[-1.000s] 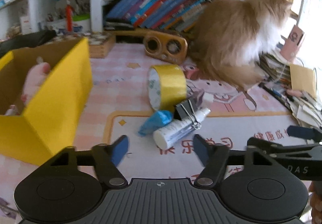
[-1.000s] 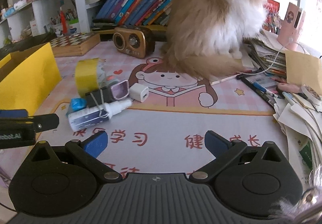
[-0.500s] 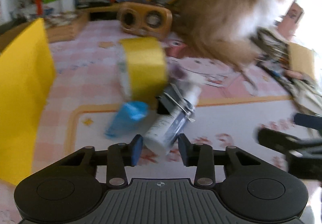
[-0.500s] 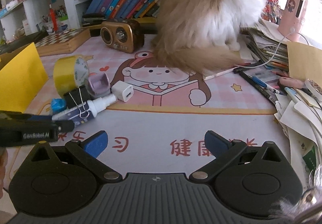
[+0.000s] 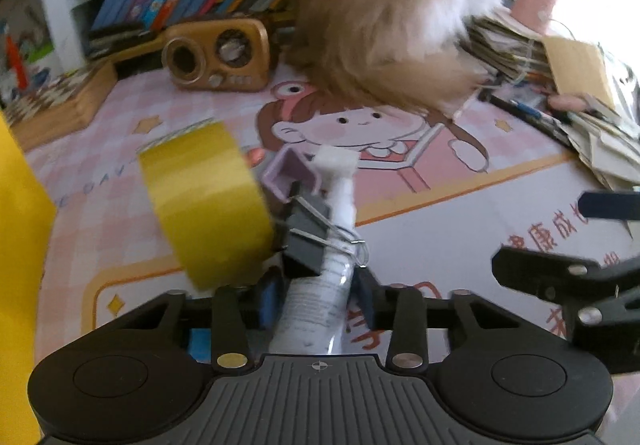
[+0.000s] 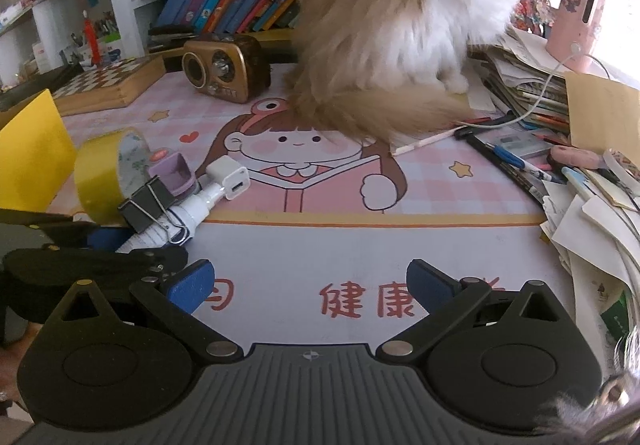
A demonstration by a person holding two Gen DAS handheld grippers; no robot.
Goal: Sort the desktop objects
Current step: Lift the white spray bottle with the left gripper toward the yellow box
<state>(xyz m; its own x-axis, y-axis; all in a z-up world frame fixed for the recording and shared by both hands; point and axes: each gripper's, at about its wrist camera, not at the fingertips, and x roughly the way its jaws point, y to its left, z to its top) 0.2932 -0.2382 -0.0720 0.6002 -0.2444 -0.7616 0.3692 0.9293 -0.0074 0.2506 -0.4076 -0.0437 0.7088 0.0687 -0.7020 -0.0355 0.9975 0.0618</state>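
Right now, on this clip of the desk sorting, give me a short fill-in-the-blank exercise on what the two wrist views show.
1. The left tool is closing around the white plastic spray bottle, which has a black ____ clip lying on it.
2. The wide roll of tape beside the bottle is ____ in colour.
3. The right tool holds ____.
4. The fluffy orange-and-white ____ sits behind the cartoon desk mat.

Missing words: binder; yellow; nothing; cat

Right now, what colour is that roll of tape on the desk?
Yellow: the tape roll shows best in the left wrist view.
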